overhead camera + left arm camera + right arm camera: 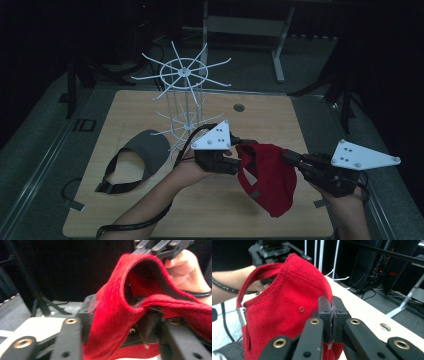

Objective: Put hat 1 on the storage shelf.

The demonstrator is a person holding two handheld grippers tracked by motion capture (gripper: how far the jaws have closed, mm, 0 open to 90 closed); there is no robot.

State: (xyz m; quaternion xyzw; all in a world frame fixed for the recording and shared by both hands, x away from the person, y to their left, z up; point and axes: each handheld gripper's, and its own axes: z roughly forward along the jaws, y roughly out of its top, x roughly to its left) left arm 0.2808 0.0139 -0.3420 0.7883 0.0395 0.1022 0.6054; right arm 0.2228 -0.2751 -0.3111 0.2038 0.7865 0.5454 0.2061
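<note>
A red cap (265, 175) hangs in the air over the right half of the wooden table (210, 215), strung between my two grippers. My right gripper (288, 156) is shut on a thin fold of its cloth; in the right gripper view the jaws (332, 315) stand together with the red cap (287, 300) spread in front of them. My left gripper (238, 150) reaches the cap's left edge. In the left gripper view its jaws (116, 332) stand apart, open, and the red cap (115, 307) drapes loosely between them.
A white wire rack (184, 95) with radiating prongs stands at the back middle of the table. A grey cap (149, 150) with a black strap lies at the left. A round hole (239, 107) sits near the far edge. Dark stands surround the table.
</note>
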